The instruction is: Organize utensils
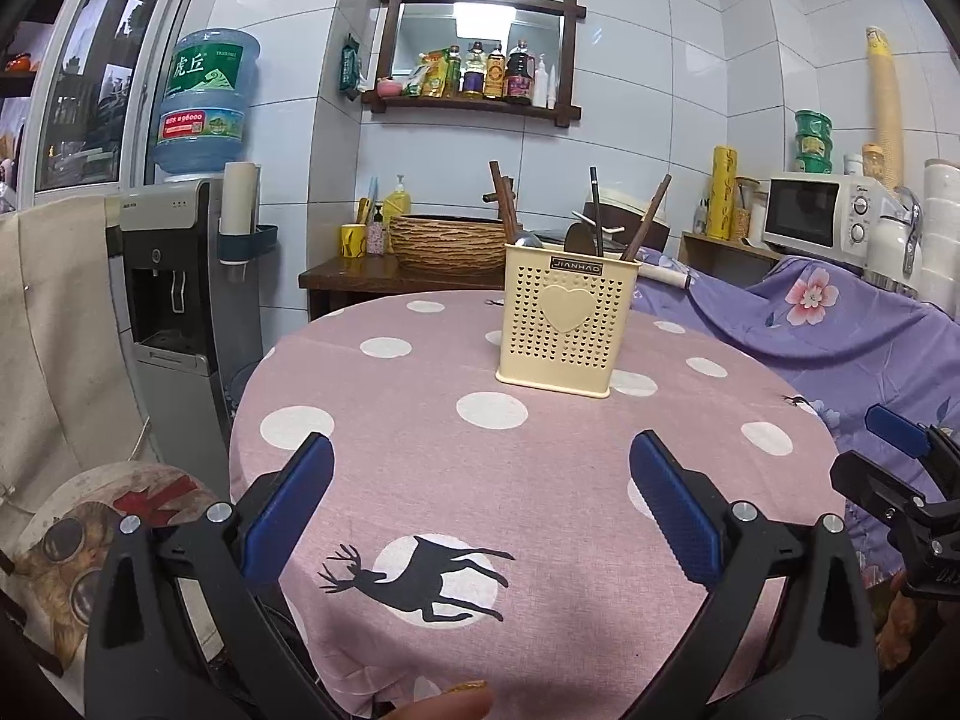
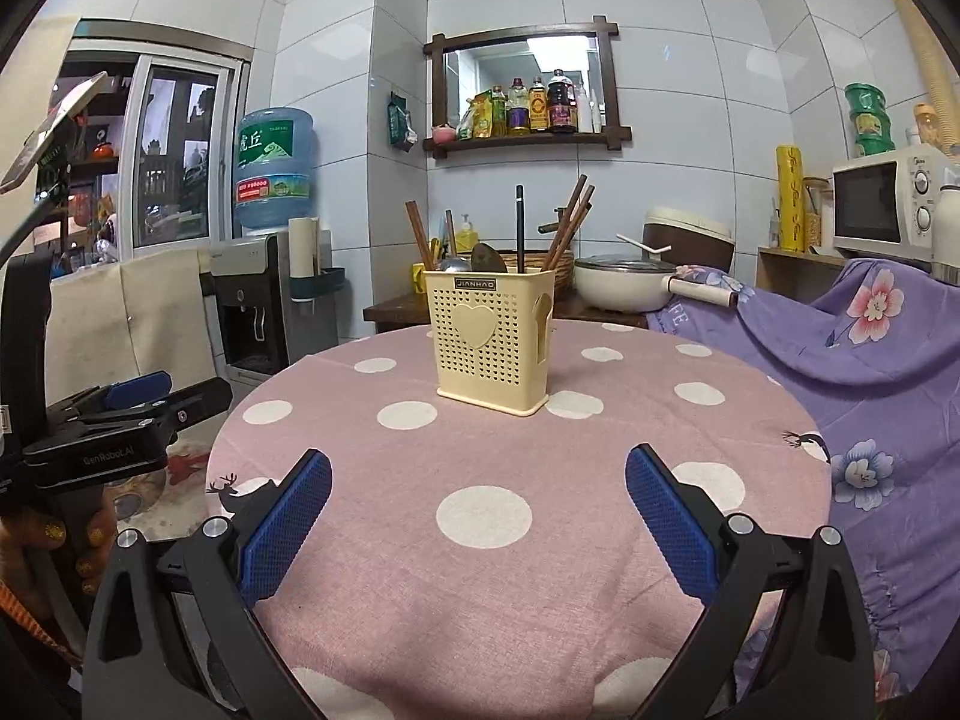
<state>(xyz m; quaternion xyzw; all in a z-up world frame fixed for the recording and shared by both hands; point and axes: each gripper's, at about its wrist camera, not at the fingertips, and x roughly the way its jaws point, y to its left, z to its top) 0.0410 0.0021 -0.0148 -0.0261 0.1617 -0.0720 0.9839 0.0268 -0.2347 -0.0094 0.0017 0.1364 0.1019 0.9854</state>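
Cream plastic, pierced with small holes and marked with a raised heart, forms the utensil holder (image 1: 567, 324) that stands upright on the far half of the round table (image 1: 540, 540), well beyond both grippers. Chopsticks (image 2: 570, 222), a dark handle and the bowl of a spoon (image 2: 456, 265) stick up from its top, so the utensils in sight already sit in the holder, and no loose piece lies on the pink spotted tablecloth (image 2: 510, 570). By that showing the task looks finished or nearly so (unless more pieces wait out of frame). The left gripper (image 1: 482, 501) hangs over the near edge with its blue pads spread wide and nothing between them; the right gripper (image 2: 478, 513) does the same.

How many utensils the holder contains, and how its compartments divide them, cannot be told, since the walls hide everything below the rim. Fisheye bending blurs the corners, and the table's near edge is cut off.
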